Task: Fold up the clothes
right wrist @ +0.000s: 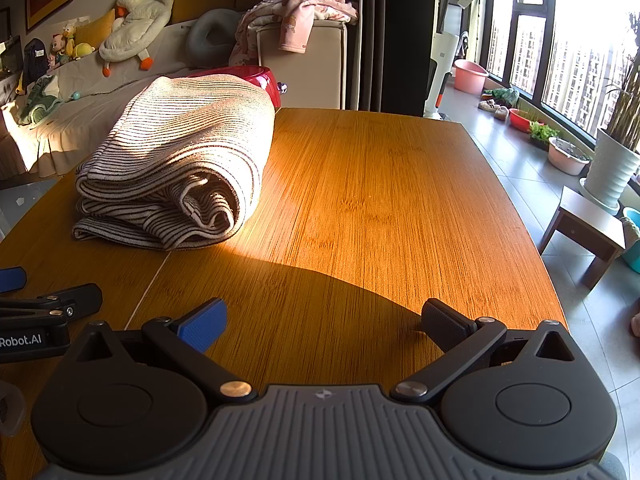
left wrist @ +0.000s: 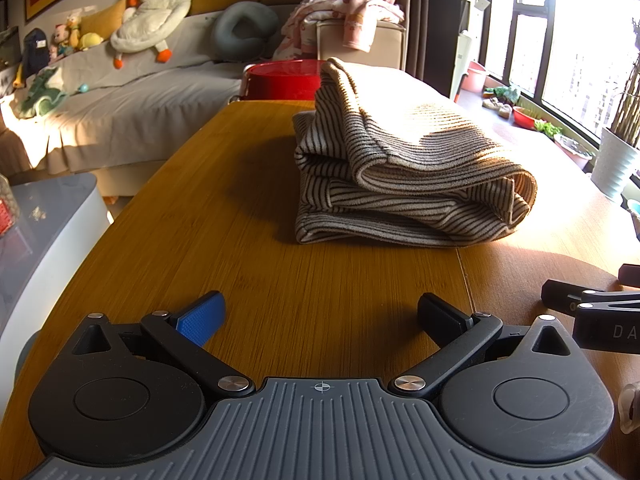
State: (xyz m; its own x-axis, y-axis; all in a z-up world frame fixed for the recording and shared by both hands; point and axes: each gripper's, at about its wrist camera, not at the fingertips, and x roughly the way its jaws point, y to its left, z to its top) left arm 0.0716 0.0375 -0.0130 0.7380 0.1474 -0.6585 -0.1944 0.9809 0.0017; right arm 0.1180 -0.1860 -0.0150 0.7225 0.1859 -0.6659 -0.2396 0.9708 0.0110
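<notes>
A beige garment with dark stripes (left wrist: 404, 168) lies folded in a thick bundle on the wooden table (left wrist: 224, 240). It also shows in the right wrist view (right wrist: 180, 168), at the left. My left gripper (left wrist: 320, 316) is open and empty, low over the table, a short way in front of the bundle. My right gripper (right wrist: 324, 320) is open and empty, to the right of the bundle over bare wood. Each gripper shows at the edge of the other's view: the right one (left wrist: 592, 304), the left one (right wrist: 48, 304).
A red tub (left wrist: 284, 80) stands behind the table's far end. A sofa (left wrist: 120, 100) with plush toys is at the left, a box with pink clothes (left wrist: 352, 12) behind. A small stool (right wrist: 588, 228), plant pots and basins stand by the window at the right.
</notes>
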